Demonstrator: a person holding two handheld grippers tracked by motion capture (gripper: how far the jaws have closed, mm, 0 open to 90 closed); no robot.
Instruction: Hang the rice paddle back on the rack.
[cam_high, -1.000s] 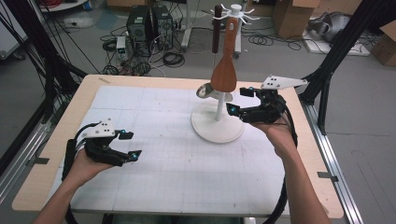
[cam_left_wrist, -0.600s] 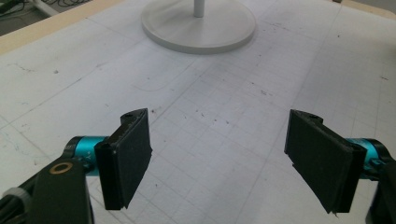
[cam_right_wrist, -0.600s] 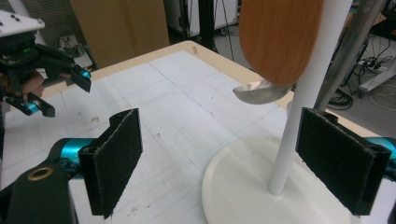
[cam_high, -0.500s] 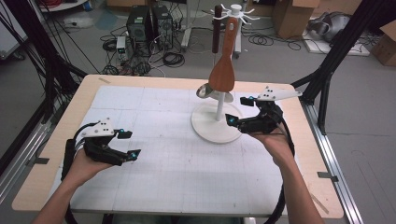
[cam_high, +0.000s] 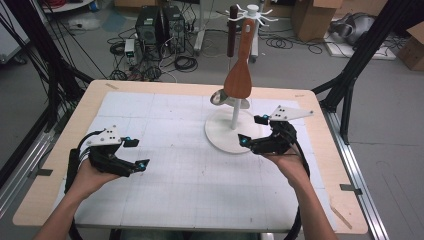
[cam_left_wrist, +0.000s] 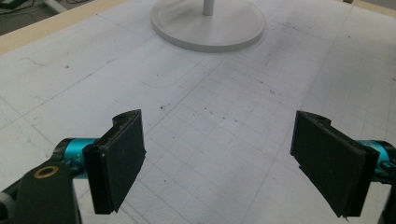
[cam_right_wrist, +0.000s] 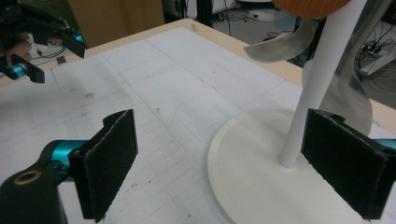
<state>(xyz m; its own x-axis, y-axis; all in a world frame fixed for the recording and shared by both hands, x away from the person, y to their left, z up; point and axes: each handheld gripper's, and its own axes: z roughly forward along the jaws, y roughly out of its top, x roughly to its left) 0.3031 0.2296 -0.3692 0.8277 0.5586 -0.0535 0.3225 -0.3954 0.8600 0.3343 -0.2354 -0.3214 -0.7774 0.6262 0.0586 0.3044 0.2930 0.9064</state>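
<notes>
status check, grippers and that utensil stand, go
Left gripper open, jaws empty, low over mat. Right gripper open, empty, at edge of stand base. Wooden spatula hanging on stand, untouched. Nothing in the way.

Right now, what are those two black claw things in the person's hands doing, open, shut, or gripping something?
Left gripper: open, jaws just opening further, nothing between them.
Right gripper: open, holding nothing, beside the white round-based utensil stand.
</notes>
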